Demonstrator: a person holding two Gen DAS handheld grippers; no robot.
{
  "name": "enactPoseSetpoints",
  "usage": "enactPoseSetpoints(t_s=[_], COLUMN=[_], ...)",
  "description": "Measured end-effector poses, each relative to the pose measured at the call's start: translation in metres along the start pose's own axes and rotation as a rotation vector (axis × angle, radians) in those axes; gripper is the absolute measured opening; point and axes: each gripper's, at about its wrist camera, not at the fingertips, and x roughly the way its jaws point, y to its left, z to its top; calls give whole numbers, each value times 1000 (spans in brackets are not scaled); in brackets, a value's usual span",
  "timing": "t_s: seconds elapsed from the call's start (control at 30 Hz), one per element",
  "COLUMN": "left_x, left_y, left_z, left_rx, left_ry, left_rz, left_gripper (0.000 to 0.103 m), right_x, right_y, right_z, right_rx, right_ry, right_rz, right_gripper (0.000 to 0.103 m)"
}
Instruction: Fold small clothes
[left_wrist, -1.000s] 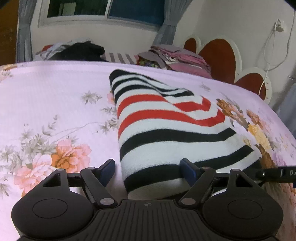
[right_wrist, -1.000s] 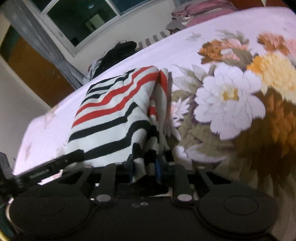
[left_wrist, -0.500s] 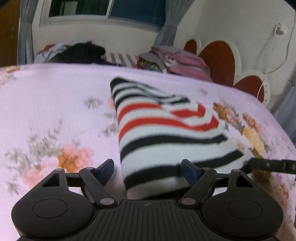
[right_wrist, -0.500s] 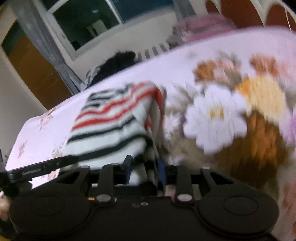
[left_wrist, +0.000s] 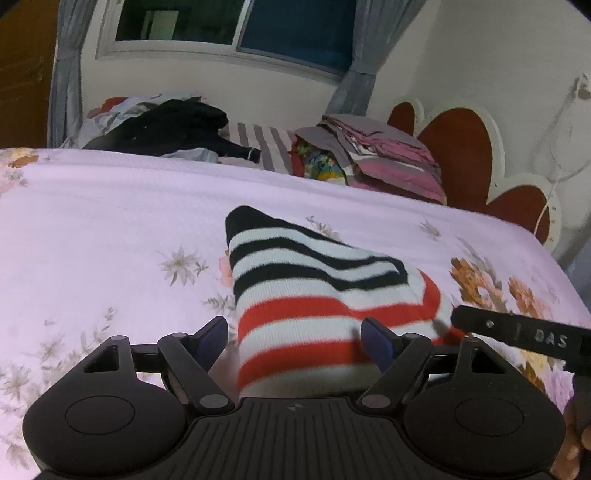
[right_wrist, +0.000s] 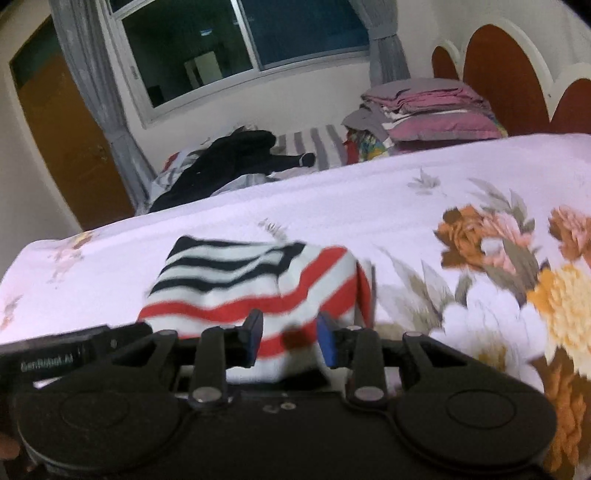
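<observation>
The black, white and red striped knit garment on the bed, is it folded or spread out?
Folded: the striped garment lies as a compact doubled bundle.

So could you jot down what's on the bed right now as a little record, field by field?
Surface: bed with floral sheet
Garment: folded striped top, black, white and red, lying on the sheet
Left gripper: jaws wide, either side of the top's near end, not pressing
Right gripper: jaws just been opening, fabric between them
Background: stack of folded linens, heap of dark clothes

A bed (left_wrist: 110, 221) with a pink floral cover. Behind it, a dark window (left_wrist: 236, 26), grey curtains (right_wrist: 92, 81), a pile of dark clothes (left_wrist: 166, 125), stacked pink bedding (right_wrist: 436, 110) and a red-and-white headboard (left_wrist: 465, 155).
</observation>
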Motion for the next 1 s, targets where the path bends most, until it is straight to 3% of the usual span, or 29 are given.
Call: enactPoseSetpoints(t_s=[0.2, 0.33, 0.43, 0.53, 0.63, 0.73, 0.9, 0.97, 1.0], left_x=[30, 44, 47, 47, 44, 59, 86, 90, 92], left_y=[7, 16, 22, 20, 17, 17, 21, 22, 22], left_z=[-1, -16, -21, -10, 4, 16, 12, 9, 9], left_rx=[-41, -45, -59, -74, -82, -116, -109, -102, -97], left_ry=[30, 50, 56, 74, 25, 33, 81, 77, 77], left_rz=[6, -4, -23, -18, -23, -20, 48, 42, 41], left_gripper=[78, 78, 81, 81, 81, 81, 81, 81, 81], right_x=[42, 59, 59, 55, 47, 58, 79, 86, 88], right_y=[1, -2, -8, -11, -8, -4, -7, -19, -30], right_z=[10, -2, -9, -4, 6, 18, 17, 11, 8], right_rx=[12, -34, -26, -11, 7, 1, -51, -36, 10], right_ry=[16, 34, 21, 31, -3, -3, 16, 44, 57], right_rz=[-36, -107, -109, -105, -87, -97, -177, -252, -227], right_gripper=[33, 30, 29, 29, 30, 34, 29, 34, 35])
